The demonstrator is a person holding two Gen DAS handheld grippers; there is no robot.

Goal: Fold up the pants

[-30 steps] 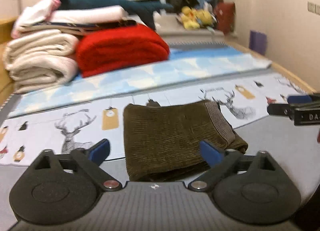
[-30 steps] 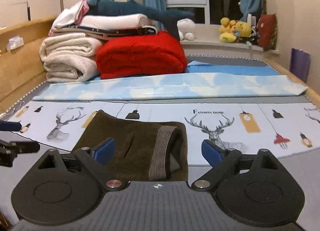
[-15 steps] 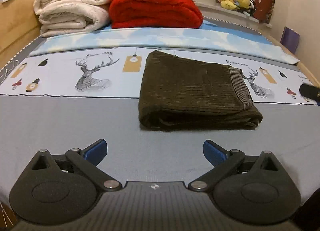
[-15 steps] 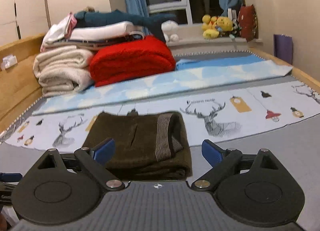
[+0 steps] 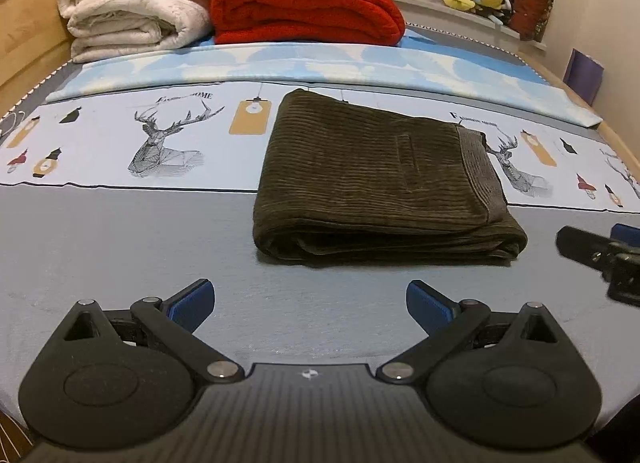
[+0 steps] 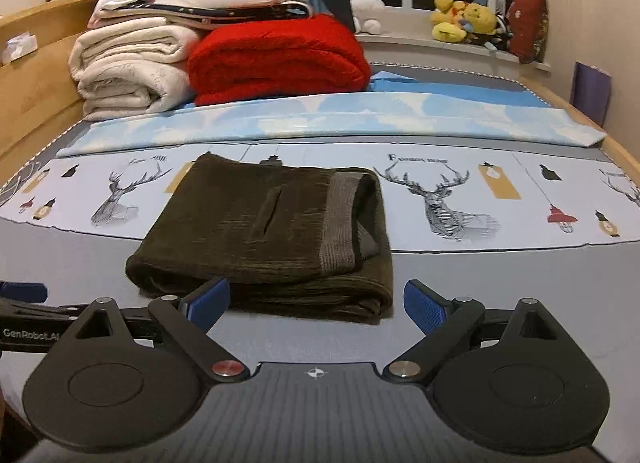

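Dark olive corduroy pants (image 5: 372, 179) lie folded in a compact rectangle on the grey bed, the ribbed waistband on the right side; they also show in the right wrist view (image 6: 272, 231). My left gripper (image 5: 308, 301) is open and empty, a little back from the pants' near edge. My right gripper (image 6: 316, 305) is open and empty, just in front of the pants' near edge. The right gripper's fingers (image 5: 592, 249) show at the right edge of the left wrist view; the left gripper's fingers (image 6: 24, 303) show at the left edge of the right wrist view.
A deer-print sheet (image 5: 160, 143) and a blue cloud-print sheet (image 5: 280, 67) lie behind the pants. Folded cream blankets (image 5: 132, 19) and a red blanket (image 5: 308, 11) are stacked at the back. Plush toys (image 6: 460, 19) sit on the window ledge. A wooden bed rail (image 6: 36, 75) runs along the left.
Both grippers have pulled back from the folded pants and stand open and empty. The left view rose and backed away; the pants have stayed in place.
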